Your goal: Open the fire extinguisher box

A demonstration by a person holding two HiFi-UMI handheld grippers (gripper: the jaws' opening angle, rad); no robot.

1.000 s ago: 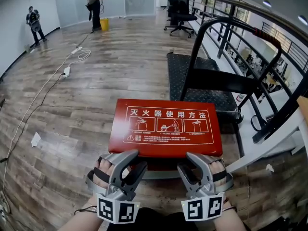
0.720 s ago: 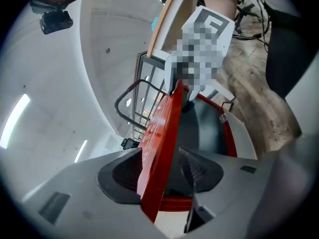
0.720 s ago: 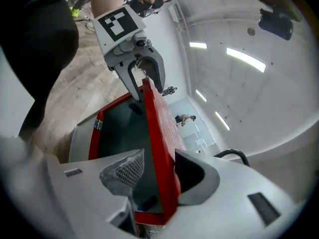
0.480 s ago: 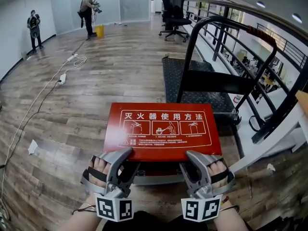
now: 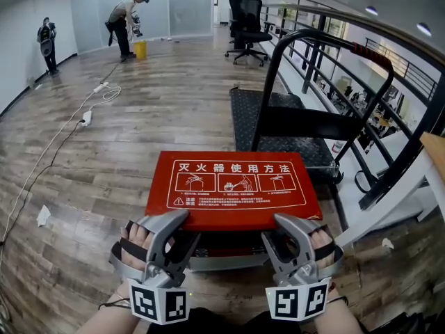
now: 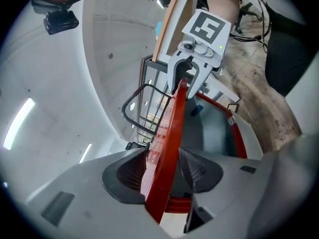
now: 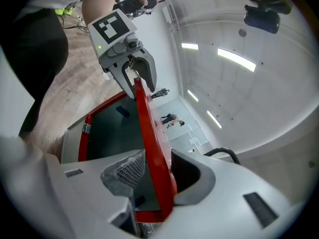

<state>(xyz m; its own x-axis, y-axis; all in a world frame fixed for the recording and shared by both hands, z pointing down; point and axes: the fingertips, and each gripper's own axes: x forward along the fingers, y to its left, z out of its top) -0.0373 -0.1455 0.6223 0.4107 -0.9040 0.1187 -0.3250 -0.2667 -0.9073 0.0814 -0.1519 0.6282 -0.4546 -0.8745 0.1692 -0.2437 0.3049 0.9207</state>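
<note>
My left gripper (image 5: 189, 225) stands wide apart around the near edge of the red box lid (image 5: 236, 186). My right gripper (image 5: 272, 227) straddles it too, jaws closing but not clamped.

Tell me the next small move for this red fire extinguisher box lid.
Probably lift both upward together: the red metal lid is barely raised, its front edge between the left gripper's open fingers and the right gripper's closing fingers.

Grey grippers (image 5: 189, 225) (image 5: 272, 228) carry black-and-white marker cubes (image 5: 160, 305) (image 5: 299, 302).
</note>
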